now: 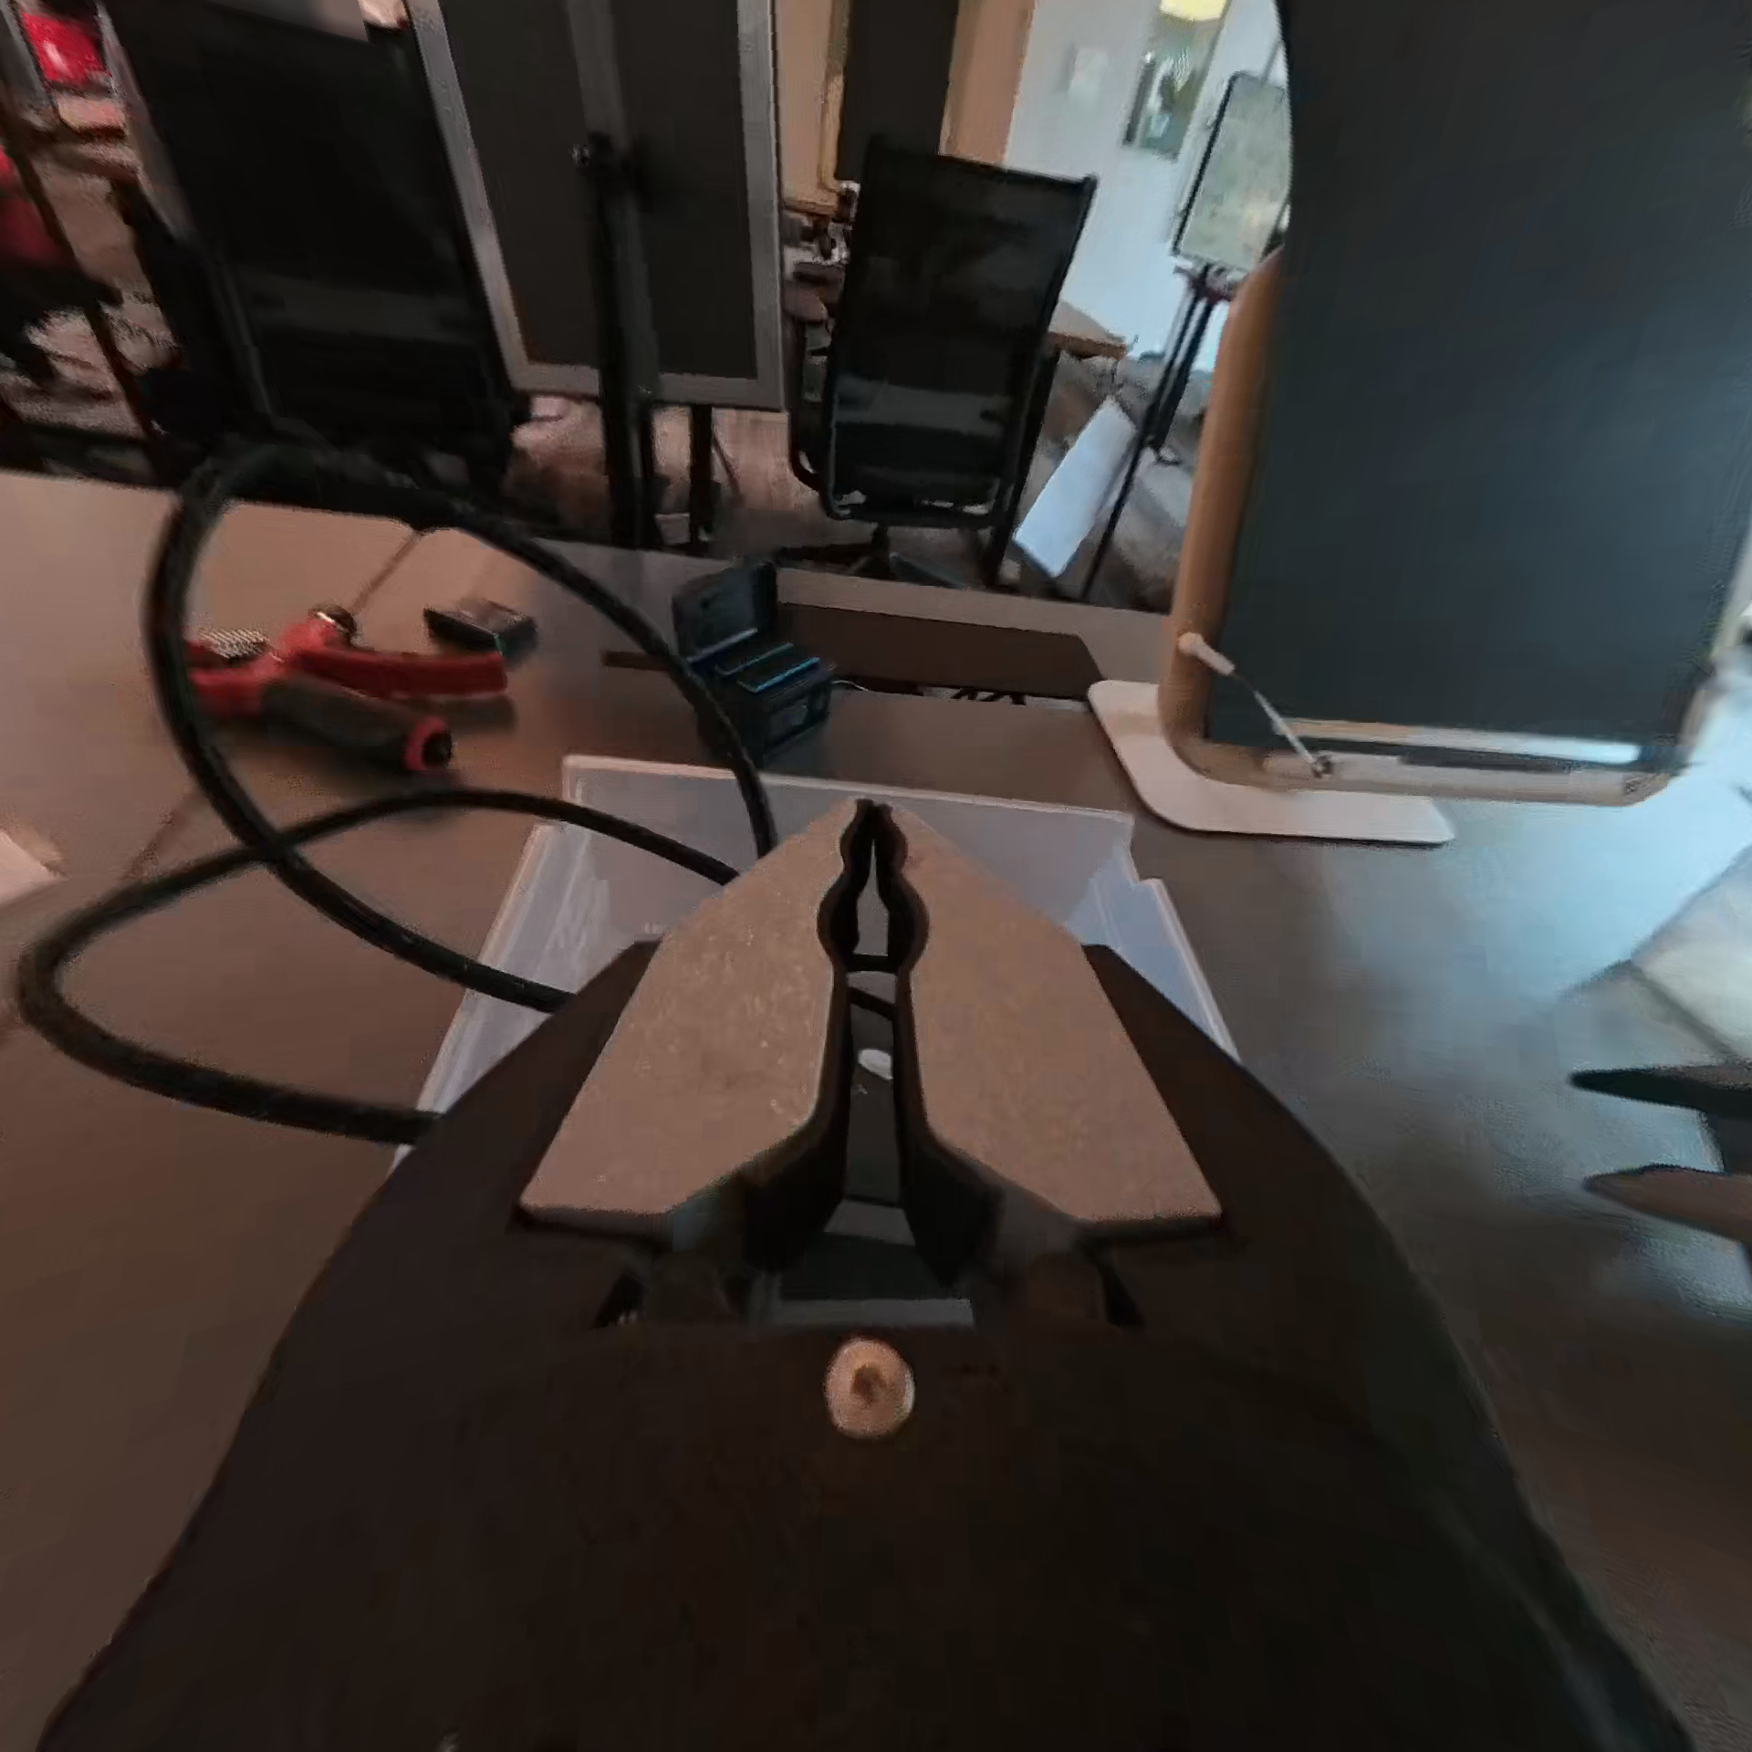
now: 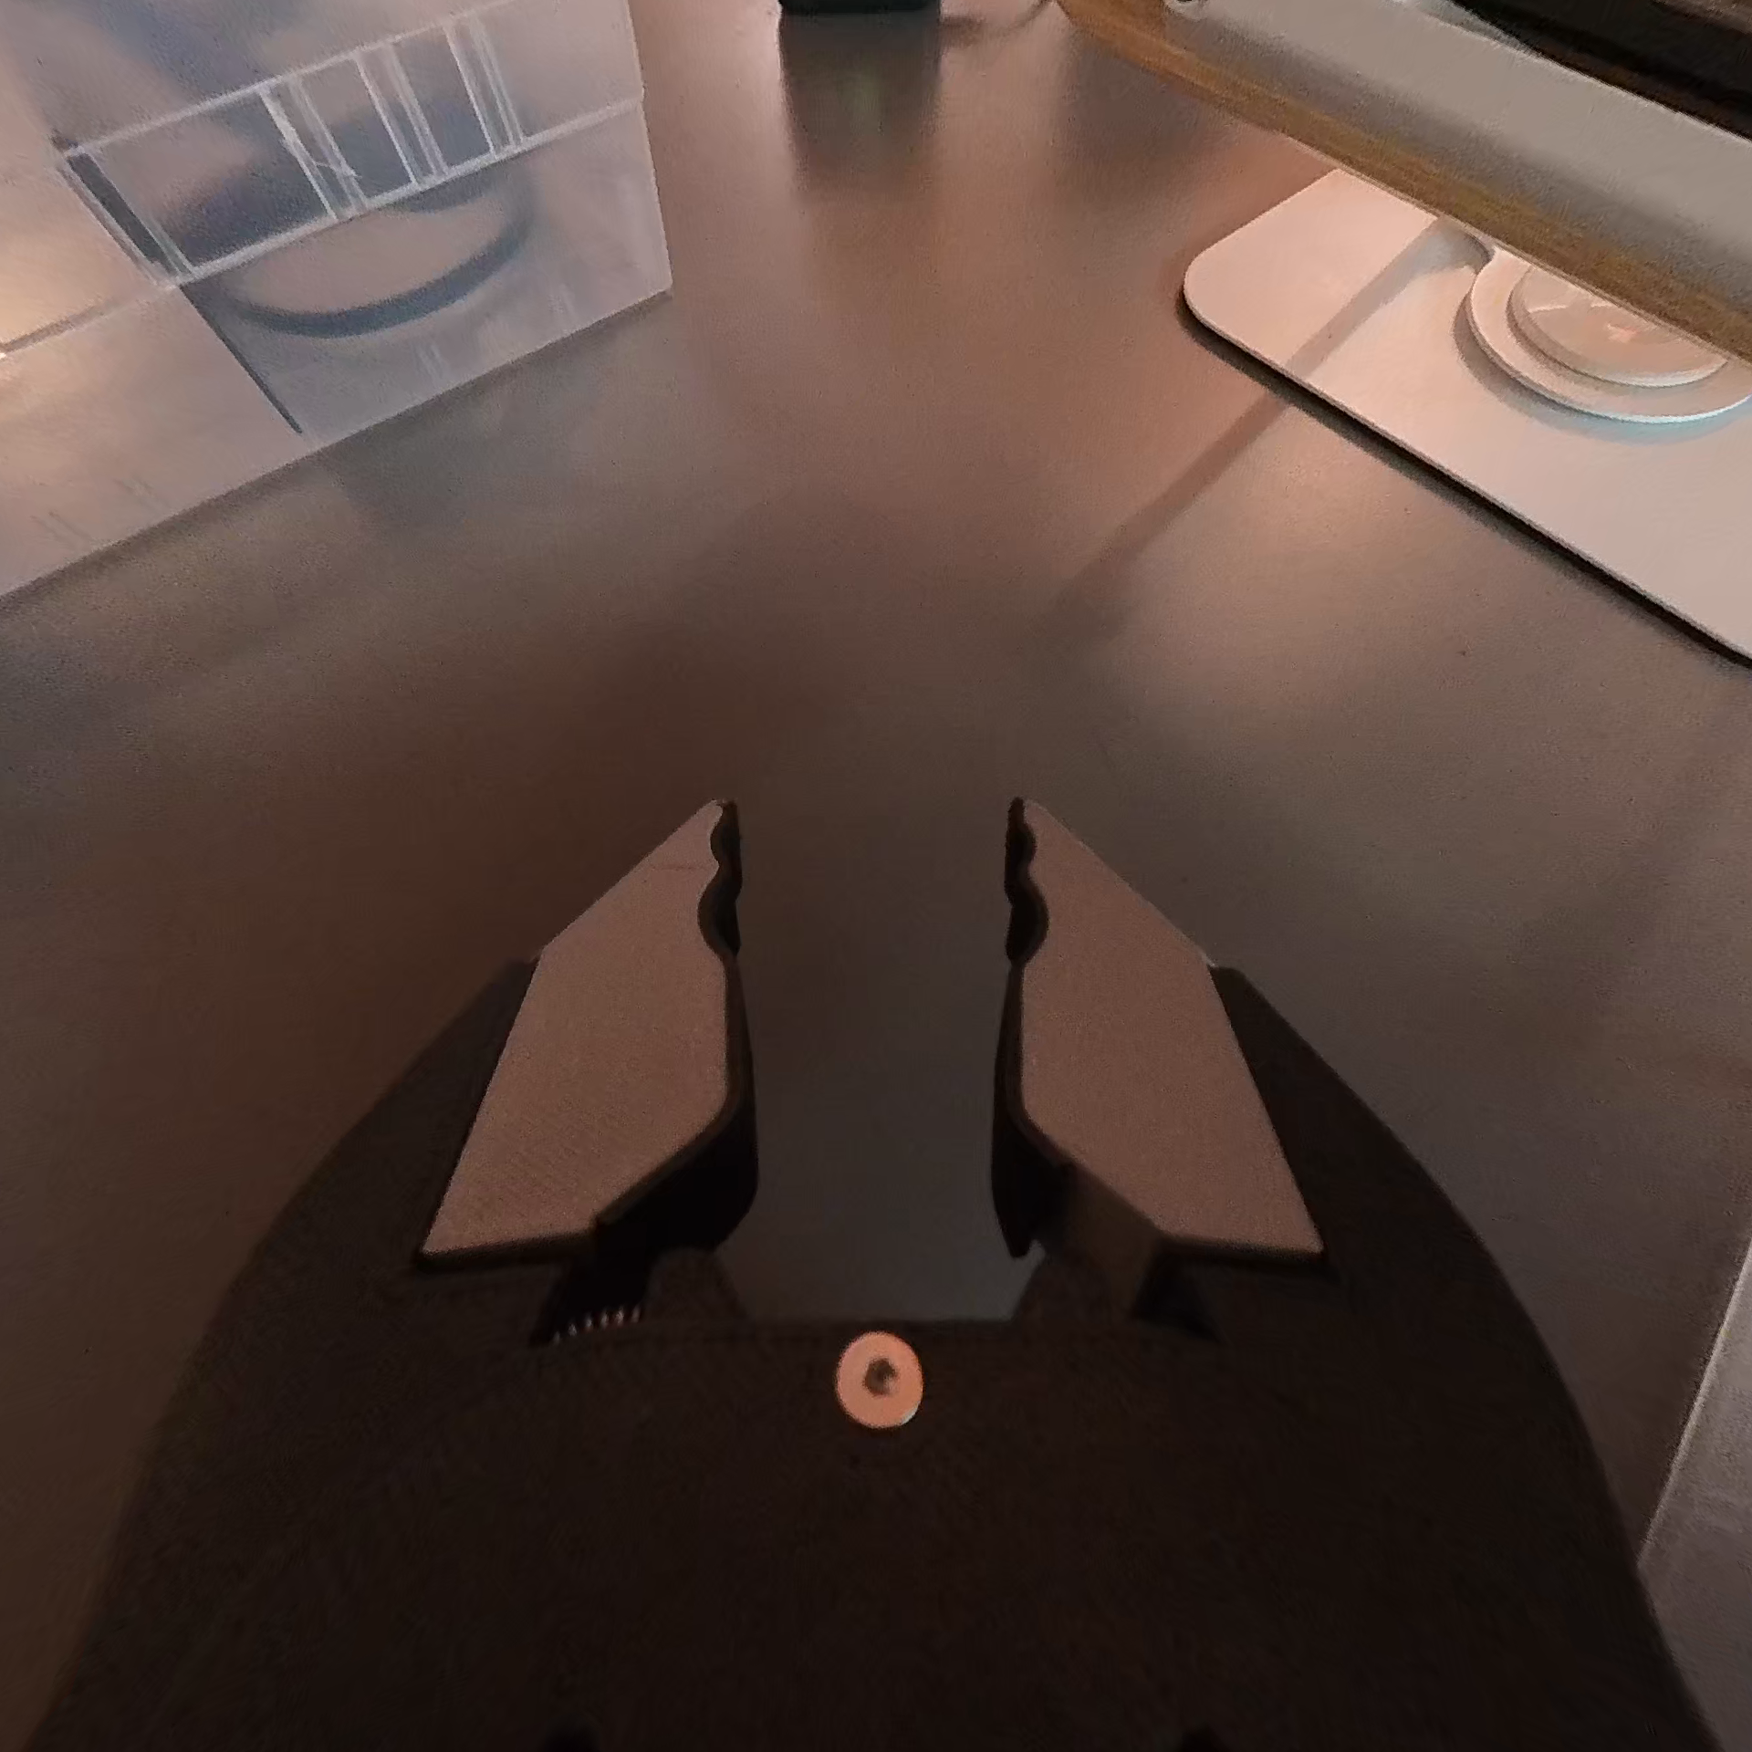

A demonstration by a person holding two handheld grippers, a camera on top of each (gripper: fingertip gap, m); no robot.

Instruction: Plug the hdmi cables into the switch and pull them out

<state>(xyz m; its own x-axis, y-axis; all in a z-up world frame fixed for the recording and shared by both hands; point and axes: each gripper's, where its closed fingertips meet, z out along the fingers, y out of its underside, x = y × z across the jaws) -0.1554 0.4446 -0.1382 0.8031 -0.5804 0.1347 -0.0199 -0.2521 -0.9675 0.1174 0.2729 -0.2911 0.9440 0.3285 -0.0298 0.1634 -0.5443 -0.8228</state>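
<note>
Hovering over the clear plastic box [image 1: 664, 853] on the dark tabletop [image 1: 1375, 1043], the left gripper [image 1: 874, 825] has its grey fingers [image 1: 749, 1024] drawn together until the tips meet; whether anything thin is pinched low between them cannot be made out. A black braided HDMI cable [image 1: 237, 834] loops across the tabletop to the left and runs toward the box, passing behind the fingers. The switch itself does not show plainly in either view. The right gripper [image 2: 872, 853] hangs over bare tabletop with its jaws standing wide and nothing between them, the box [image 2: 379, 237] off to its upper left and a white monitor base [image 2: 1375, 379] to its right.

This looks like the picking-up stage: a cable end has to be secured before any plugging. Next, the plug needs finding and a firm hold on its body, while the right gripper comes across to steady the switch.
</note>
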